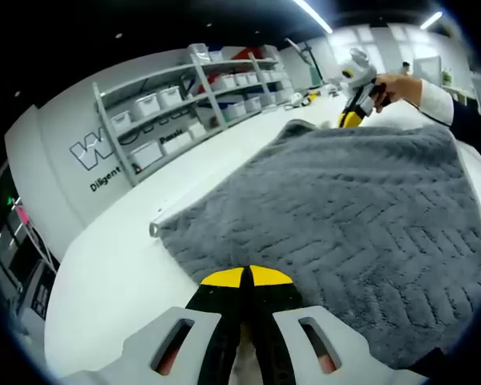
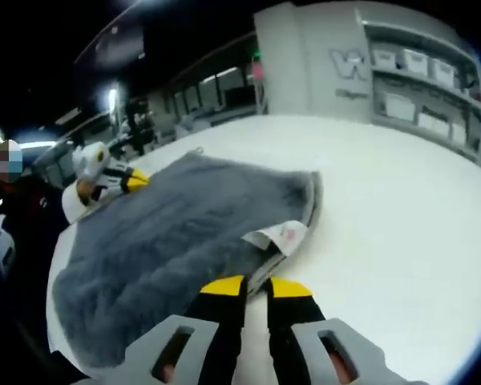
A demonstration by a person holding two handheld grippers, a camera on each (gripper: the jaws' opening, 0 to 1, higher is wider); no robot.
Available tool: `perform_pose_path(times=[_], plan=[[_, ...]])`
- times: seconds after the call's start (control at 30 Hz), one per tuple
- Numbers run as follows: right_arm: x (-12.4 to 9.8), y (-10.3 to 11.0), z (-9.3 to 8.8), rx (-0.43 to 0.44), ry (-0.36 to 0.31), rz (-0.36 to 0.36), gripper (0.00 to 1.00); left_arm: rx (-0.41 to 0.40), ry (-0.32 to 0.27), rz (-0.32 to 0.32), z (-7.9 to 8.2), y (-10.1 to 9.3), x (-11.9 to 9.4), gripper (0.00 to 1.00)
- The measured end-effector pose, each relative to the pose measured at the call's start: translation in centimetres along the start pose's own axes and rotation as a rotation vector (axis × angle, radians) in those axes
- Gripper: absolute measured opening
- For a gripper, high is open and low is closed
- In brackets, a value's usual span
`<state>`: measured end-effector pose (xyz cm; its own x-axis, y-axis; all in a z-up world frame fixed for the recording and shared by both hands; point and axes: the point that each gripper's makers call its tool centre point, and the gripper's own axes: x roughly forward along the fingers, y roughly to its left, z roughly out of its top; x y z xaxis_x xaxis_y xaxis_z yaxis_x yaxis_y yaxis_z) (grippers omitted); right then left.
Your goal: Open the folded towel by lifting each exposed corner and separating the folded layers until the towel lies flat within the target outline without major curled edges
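Observation:
A grey towel [image 1: 345, 216] with a zigzag pile lies spread over the white table [image 1: 120, 265]. My left gripper [image 1: 247, 277] is shut, its yellow tips pinching the towel's near edge. Across the cloth, a hand holds the right gripper [image 1: 354, 100] at the far, slightly raised corner. In the right gripper view the same towel [image 2: 160, 241] stretches away to the left, with a white label [image 2: 279, 236] on a turned-up edge. My right gripper [image 2: 257, 286] is shut on that edge, which runs between its yellow tips. The left gripper [image 2: 112, 183] grips the opposite side.
Grey shelves with white bins [image 1: 184, 100] stand behind the table, beside a white wall with lettering [image 1: 92, 152]. A small metal end [image 1: 154, 229] sticks out at the towel's left corner. Bare tabletop [image 2: 401, 208] extends to the right of the towel. A person's sleeve [image 1: 437, 100] reaches in.

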<state>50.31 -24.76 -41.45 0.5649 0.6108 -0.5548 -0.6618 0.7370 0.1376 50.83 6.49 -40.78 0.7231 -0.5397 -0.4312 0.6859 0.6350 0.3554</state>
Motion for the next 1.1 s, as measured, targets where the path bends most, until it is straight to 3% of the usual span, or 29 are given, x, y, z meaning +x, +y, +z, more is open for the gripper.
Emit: perform_pose_path(times=[0.8,1.1], plan=[[-1.6,-2.1,2.4,0.035,-0.108,-0.091,0.00,0.004,0.000,0.003,0.0,0.1,0.0,0.01],[-1.0,-2.6,1.2,0.018,-0.044,-0.122,0.00,0.008,0.000,0.003,0.0,0.0,0.0,0.01]])
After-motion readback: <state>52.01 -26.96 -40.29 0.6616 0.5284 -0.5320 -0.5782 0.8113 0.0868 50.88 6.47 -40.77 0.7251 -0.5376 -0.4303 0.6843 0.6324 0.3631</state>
